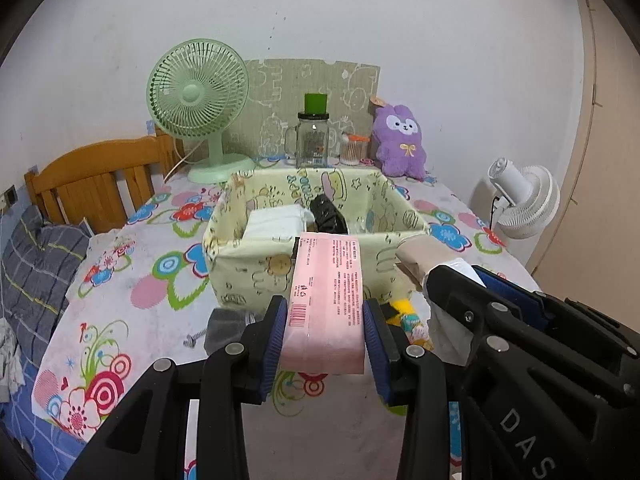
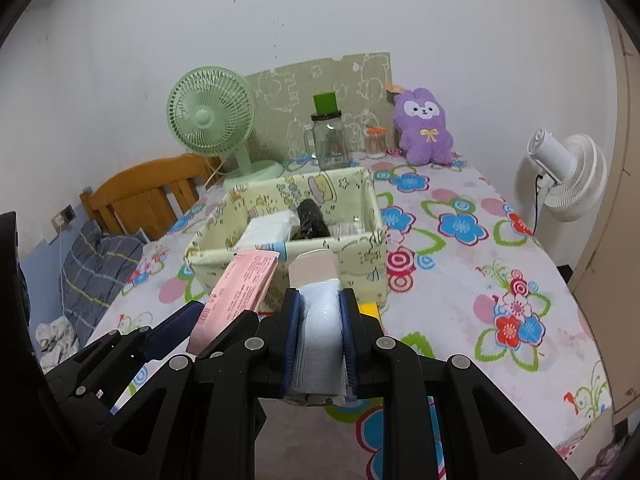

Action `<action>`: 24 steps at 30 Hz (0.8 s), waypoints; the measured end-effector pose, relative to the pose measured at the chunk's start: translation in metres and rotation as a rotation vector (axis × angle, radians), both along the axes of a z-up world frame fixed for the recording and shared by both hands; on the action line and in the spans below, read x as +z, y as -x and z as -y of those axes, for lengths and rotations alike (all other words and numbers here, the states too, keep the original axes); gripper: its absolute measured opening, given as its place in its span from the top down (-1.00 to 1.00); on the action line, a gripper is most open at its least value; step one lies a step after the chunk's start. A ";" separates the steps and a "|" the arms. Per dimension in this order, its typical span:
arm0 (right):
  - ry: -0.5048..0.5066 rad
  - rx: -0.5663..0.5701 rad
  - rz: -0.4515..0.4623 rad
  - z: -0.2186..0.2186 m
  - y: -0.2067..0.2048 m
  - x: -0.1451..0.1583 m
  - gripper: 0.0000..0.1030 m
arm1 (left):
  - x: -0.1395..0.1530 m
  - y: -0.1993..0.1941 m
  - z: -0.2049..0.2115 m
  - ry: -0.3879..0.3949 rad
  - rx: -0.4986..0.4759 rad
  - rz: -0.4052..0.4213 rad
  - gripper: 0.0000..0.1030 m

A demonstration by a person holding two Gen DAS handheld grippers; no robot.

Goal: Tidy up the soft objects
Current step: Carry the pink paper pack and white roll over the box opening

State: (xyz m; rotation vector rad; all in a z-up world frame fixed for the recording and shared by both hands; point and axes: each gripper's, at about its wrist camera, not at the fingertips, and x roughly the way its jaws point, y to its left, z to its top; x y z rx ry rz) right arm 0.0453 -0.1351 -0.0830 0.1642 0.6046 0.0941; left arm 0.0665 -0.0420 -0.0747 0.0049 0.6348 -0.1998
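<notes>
My left gripper (image 1: 325, 322) is shut on a pink tissue pack (image 1: 326, 292) and holds it above the table, just in front of the pale yellow fabric basket (image 1: 256, 252). My right gripper (image 2: 320, 320) is shut on a white roll of bags (image 2: 318, 308) with a beige end, next to the pink pack (image 2: 240, 288), also in front of the basket (image 2: 360, 252). The basket holds a white tissue pack (image 1: 276, 220) and a black roll (image 1: 326, 212). A grey soft item (image 1: 224, 326) and a yellow item (image 1: 404, 312) lie on the table below the grippers.
At the table's back stand a green fan (image 1: 198, 100), a glass jar with green lid (image 1: 312, 134), a cotton swab pot (image 1: 354, 150) and a purple plush (image 1: 400, 140). A white fan (image 2: 568, 176) stands off the right edge. A wooden bed frame (image 1: 92, 180) is left.
</notes>
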 end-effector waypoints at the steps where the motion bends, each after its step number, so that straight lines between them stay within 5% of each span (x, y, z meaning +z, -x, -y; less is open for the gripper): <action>1: 0.000 0.001 0.000 0.001 -0.001 0.002 0.54 | 0.002 -0.001 0.001 0.000 -0.002 0.002 0.25; 24: 0.005 0.005 0.031 0.008 -0.037 0.028 0.54 | 0.027 -0.036 0.008 0.007 -0.011 0.032 0.24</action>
